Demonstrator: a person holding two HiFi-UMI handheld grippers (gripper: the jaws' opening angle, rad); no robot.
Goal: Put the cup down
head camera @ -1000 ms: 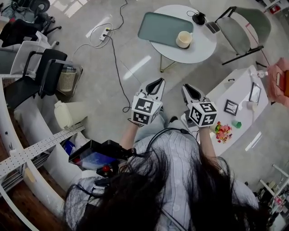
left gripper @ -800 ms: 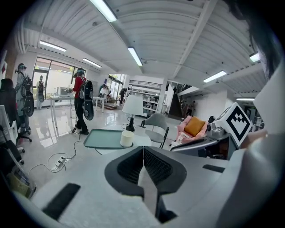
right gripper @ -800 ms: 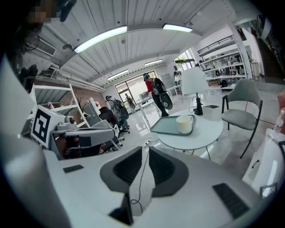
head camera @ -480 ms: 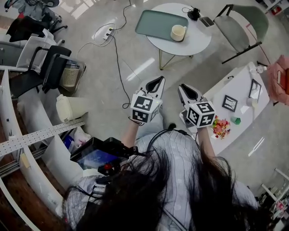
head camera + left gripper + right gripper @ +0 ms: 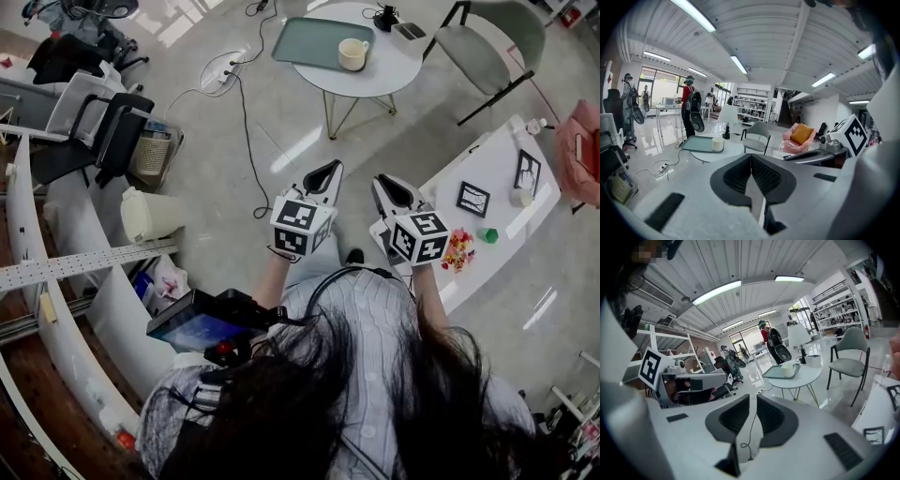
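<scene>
One cup is seen at twelve o'clock on the round surface, at the three o'clock edge of a green tray. The left tool is pressed together on nothing; the right tool is slightly parted, empty; both are well apart from the cup. It is judged light, rigid, smooth and breakable, best pinched across its rim wall. Its contents cannot be made out; nothing else is carried by the tray.

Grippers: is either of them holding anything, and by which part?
Nothing is held. The left gripper is shut and empty, the right gripper empty too; the cup stands on the round table.
</scene>
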